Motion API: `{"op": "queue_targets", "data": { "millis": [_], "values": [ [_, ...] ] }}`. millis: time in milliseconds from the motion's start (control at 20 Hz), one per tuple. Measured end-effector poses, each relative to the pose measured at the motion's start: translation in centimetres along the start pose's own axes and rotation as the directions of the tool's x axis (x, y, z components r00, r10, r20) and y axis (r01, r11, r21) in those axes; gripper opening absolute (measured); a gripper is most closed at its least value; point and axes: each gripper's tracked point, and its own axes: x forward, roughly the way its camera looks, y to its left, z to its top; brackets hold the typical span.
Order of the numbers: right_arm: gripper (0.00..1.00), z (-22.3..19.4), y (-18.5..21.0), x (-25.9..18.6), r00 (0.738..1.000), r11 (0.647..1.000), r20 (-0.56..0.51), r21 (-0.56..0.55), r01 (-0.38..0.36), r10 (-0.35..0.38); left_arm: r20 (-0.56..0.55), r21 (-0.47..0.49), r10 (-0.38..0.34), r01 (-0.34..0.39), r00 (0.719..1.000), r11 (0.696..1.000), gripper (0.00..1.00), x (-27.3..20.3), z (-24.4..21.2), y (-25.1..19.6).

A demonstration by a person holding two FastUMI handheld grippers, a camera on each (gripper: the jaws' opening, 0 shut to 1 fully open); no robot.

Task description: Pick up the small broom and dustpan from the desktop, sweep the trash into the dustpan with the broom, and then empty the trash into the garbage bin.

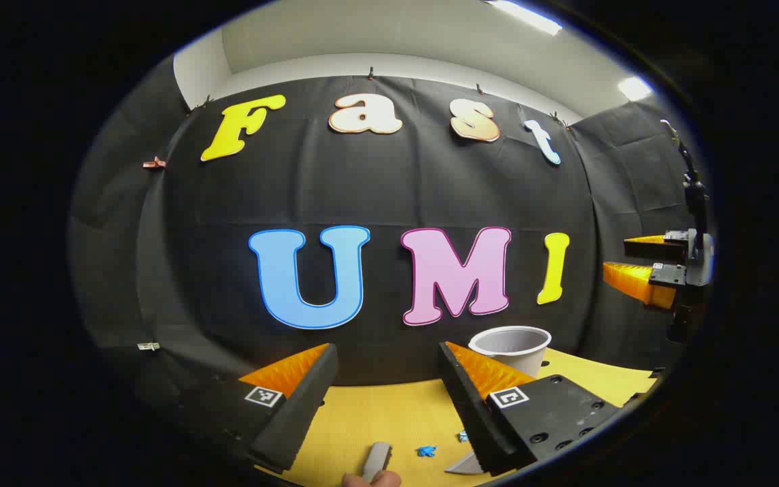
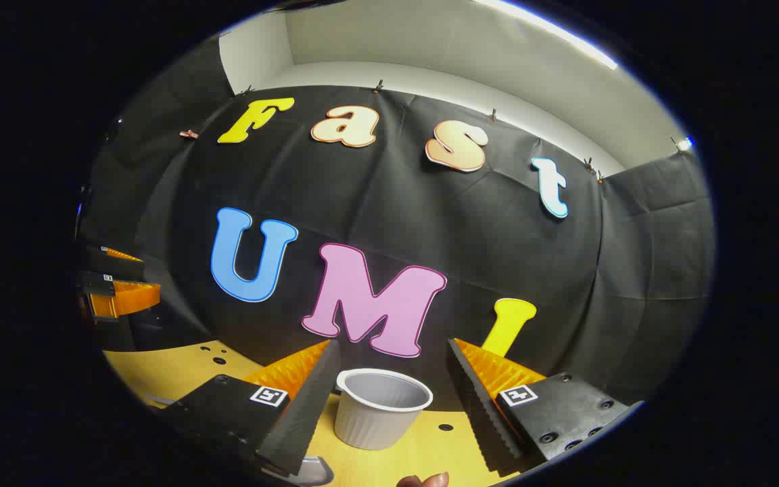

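Note:
My left gripper [image 1: 387, 348] hangs open and empty above the yellow tabletop [image 1: 376, 412]. Below it lie a short grey handle [image 1: 376, 460], which may belong to the broom, and a grey edge [image 1: 464, 465], perhaps the dustpan. Small blue trash scraps [image 1: 425, 450] lie between them. The white ribbed garbage bin [image 1: 508, 341] stands at the back right. My right gripper [image 2: 393, 345] is open and empty, raised, with the bin [image 2: 376, 423] just below and between its fingers. A grey rounded piece [image 2: 308, 470] shows under its left finger.
Each gripper appears in the other's view: the right gripper [image 1: 616, 257] at the far right, the left gripper [image 2: 146, 274] at the far left. The black cloth wall closes the table's back. A fingertip [image 1: 369, 479] shows at the bottom edge. The tabletop [image 2: 159, 368] has small holes.

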Motion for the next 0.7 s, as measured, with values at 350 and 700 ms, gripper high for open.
{"op": "queue_targets", "data": {
  "millis": [350,700],
  "values": [
    [0.97,-0.5,0.6,0.3,0.999,0.999,-0.033,0.031,-0.031,0.032,-0.009,-0.004,-0.017,0.017,1.000,1.000,0.95,0.6,-0.5,-0.2],
    [0.97,-0.2,0.4,-0.6,0.998,0.999,-0.046,0.016,-0.038,0.038,-0.005,-0.018,-0.049,0.049,0.999,0.999,0.95,1.6,-0.8,-0.5]
  ]
}}
